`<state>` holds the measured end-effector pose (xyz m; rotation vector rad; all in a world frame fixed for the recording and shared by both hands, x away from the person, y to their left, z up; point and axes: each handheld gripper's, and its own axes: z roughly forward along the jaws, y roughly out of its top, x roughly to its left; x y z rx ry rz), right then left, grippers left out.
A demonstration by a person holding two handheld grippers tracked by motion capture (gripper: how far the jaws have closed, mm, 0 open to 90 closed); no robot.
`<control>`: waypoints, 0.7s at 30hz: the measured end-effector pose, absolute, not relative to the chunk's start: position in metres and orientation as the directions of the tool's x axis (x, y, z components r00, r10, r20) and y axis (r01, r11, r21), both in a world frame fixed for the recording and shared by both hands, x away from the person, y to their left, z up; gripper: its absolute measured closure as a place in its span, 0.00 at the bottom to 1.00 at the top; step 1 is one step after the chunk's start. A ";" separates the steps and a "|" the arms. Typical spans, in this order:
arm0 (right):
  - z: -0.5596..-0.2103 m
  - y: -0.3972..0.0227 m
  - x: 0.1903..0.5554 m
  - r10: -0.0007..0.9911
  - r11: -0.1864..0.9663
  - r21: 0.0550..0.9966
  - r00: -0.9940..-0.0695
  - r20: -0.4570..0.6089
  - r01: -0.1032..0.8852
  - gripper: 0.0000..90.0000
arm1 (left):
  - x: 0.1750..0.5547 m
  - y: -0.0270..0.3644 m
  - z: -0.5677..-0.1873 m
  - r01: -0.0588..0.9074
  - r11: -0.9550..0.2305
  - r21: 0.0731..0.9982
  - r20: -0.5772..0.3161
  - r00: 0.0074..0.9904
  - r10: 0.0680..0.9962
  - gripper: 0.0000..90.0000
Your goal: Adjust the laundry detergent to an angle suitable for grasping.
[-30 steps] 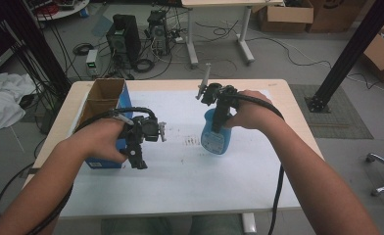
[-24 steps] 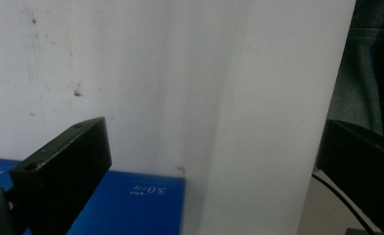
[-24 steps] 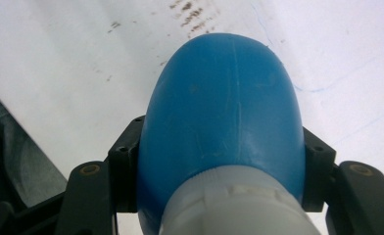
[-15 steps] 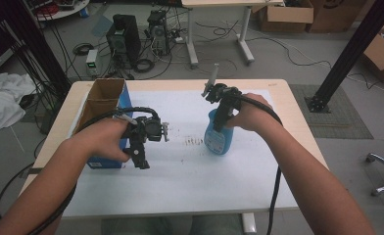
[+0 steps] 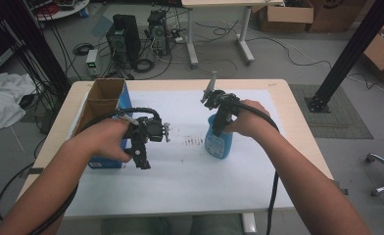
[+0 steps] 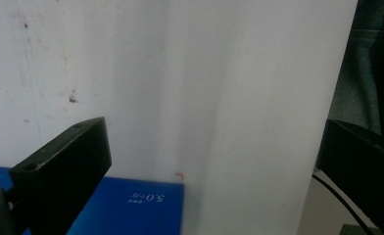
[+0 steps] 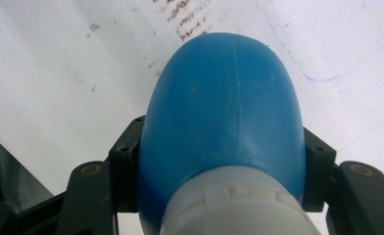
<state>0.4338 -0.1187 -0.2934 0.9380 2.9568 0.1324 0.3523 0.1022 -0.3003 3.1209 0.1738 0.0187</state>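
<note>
Working at the table [image 5: 298, 142], you are leaning both forearms in over the white sheet [image 5: 180, 176] that is covering most of its top. An open cardboard box with blue sides [image 5: 104, 105] is standing at the sheet's left edge. The blue bottle [image 5: 218, 142] is standing upright near the middle of the sheet, just right of some brown smudges [image 5: 194, 142]. Your right gripper [image 5: 219, 125] is coming at the bottle from above, its jaws pressing on either side of the blue shoulder below the white cap [image 7: 234, 205]. Your left gripper [image 5: 143, 156] is hanging beside the box, pointing down, its jaws standing wide apart and holding nothing.
</note>
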 end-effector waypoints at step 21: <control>-0.293 -0.118 0.430 0.571 0.818 0.105 -0.820 -0.038 0.565 0.37 | 0.352 0.107 -0.299 0.117 -0.993 0.009 0.014 0.993 0.118 0.00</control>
